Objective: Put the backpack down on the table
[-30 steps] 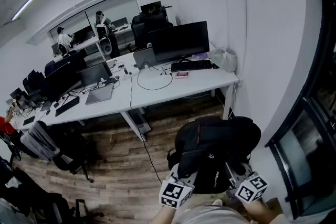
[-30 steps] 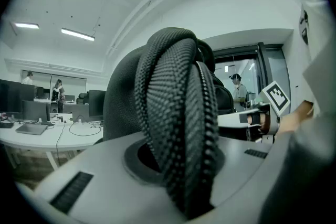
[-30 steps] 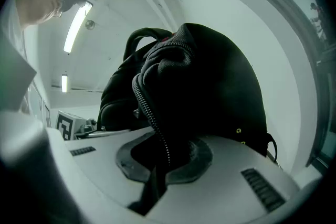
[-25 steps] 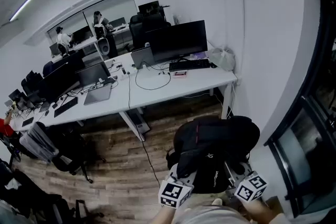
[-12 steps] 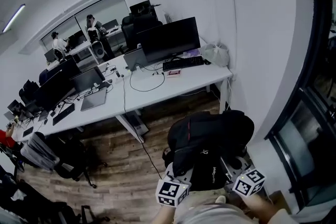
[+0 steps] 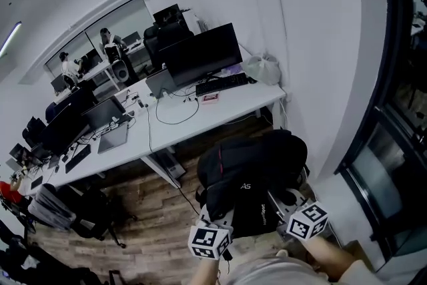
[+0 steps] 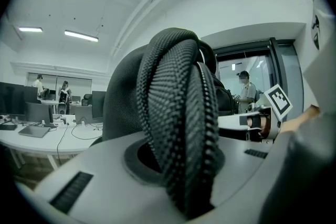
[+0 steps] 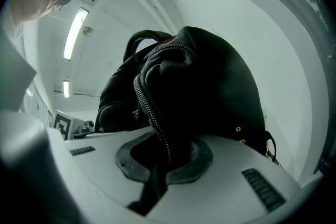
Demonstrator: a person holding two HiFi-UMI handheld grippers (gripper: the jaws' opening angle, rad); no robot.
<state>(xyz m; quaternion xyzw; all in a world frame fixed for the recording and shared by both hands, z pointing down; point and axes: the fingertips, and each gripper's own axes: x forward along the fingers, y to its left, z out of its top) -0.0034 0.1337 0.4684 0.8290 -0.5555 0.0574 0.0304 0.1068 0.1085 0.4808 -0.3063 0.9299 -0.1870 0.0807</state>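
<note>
Black backpack (image 6: 250,173), head view: held up in the air over wood floor (image 6: 153,207), close to the white wall, well apart from the long white table (image 6: 200,118). Not on table. At frame bottom the left tool (image 6: 222,215) and right tool (image 6: 279,202) both reach into the pack's near side, marker cubes toward camera. Table carries a monitor (image 6: 200,53), keyboard (image 6: 221,83) & cables, w/ a pale bag (image 6: 261,69) at its far-right corner.

Left gripper view: jaws pressed onto a thick woven grey strap (image 7: 176,113). Strap loops up btwn them and fills the centre, pack body behind it.

Right gripper view: jaws nearly together, pinching a fold of pack fabric along a zip (image 8: 152,113). Pack bulk sits above and ahead. Top handle (image 8: 144,36) arches at upper left.
</note>
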